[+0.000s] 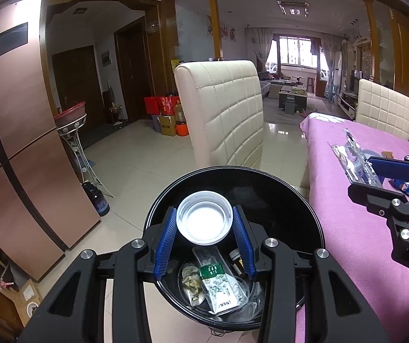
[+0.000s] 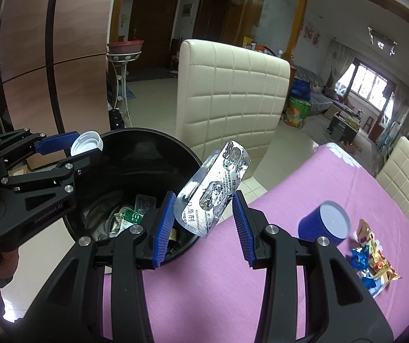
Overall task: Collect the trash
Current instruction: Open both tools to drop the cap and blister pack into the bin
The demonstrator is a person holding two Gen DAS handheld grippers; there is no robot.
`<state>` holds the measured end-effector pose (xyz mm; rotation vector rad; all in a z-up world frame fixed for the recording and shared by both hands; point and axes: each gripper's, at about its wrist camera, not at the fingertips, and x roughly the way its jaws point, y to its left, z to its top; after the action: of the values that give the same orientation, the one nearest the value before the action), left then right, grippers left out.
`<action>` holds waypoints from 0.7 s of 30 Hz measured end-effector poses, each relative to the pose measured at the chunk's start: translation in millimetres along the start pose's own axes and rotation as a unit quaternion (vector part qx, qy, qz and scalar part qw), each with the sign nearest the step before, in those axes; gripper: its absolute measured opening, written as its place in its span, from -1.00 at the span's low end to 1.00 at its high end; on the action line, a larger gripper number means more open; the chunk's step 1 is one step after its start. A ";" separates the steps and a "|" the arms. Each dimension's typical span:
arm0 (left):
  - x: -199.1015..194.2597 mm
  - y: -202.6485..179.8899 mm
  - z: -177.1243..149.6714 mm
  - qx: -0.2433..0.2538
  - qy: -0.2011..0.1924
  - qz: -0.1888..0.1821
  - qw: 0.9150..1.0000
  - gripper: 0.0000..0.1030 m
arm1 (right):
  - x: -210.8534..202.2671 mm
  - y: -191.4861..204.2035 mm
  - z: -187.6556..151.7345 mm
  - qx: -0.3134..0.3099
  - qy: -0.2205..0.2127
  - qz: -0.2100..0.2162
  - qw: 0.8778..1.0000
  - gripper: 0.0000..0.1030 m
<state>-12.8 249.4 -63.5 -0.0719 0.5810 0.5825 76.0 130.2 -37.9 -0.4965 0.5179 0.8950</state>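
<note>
My left gripper (image 1: 204, 214) is shut on a white plastic bottle cap (image 1: 204, 220), held open side up over the mouth of the round black trash bin (image 1: 261, 177). In the bin lie a green-and-white packet (image 1: 218, 288) and other wrappers. My right gripper (image 2: 204, 200) is shut on a silver blister pack (image 2: 218, 183), which stands tilted above the edge of the pink table (image 2: 290, 177), just right of the bin (image 2: 136, 154). In the right wrist view the left gripper (image 2: 86, 147) and its cap (image 2: 87, 143) are above the bin's far left rim. In the left wrist view the right gripper (image 1: 373, 180) is at the right.
A blue round cap (image 2: 326, 223) and a heap of blue and gold candy wrappers (image 2: 373, 263) lie on the table. A cream padded chair (image 2: 227, 91) stands right behind the bin. A brown cabinet (image 1: 18, 143) and a dark bottle (image 1: 97, 200) on the floor are at the left.
</note>
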 end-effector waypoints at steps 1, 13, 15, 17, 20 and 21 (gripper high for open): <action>-0.5 1.4 -0.2 -0.001 -0.001 0.001 1.000 -0.24 | 0.7 1.6 0.7 -0.002 0.000 0.001 1.000 -0.18; -1.5 8.1 -1.8 -0.001 -0.001 0.002 1.000 -0.24 | 7.0 12.9 10.0 -0.009 0.000 0.008 1.000 -0.15; -1.4 8.5 -1.8 -0.001 -0.002 0.002 1.000 -0.24 | 7.1 14.2 11.6 -0.011 -0.001 0.010 1.000 -0.15; -1.2 10.3 -2.3 -0.001 -0.003 0.005 1.000 -0.24 | 8.4 14.7 13.4 -0.012 -0.001 0.011 1.000 -0.15; -0.5 14.7 -2.6 -0.004 -0.003 0.007 1.000 -0.24 | 14.0 15.2 15.4 -0.011 0.002 0.012 1.000 -0.14; -0.1 16.2 -2.7 -0.006 -0.003 0.007 1.000 -0.24 | 16.6 15.0 15.7 -0.011 0.004 0.012 1.000 -0.14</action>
<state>-22.9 262.3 -64.2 -0.0766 0.5726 0.5998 75.6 157.6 -38.7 -0.5141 0.5233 0.9228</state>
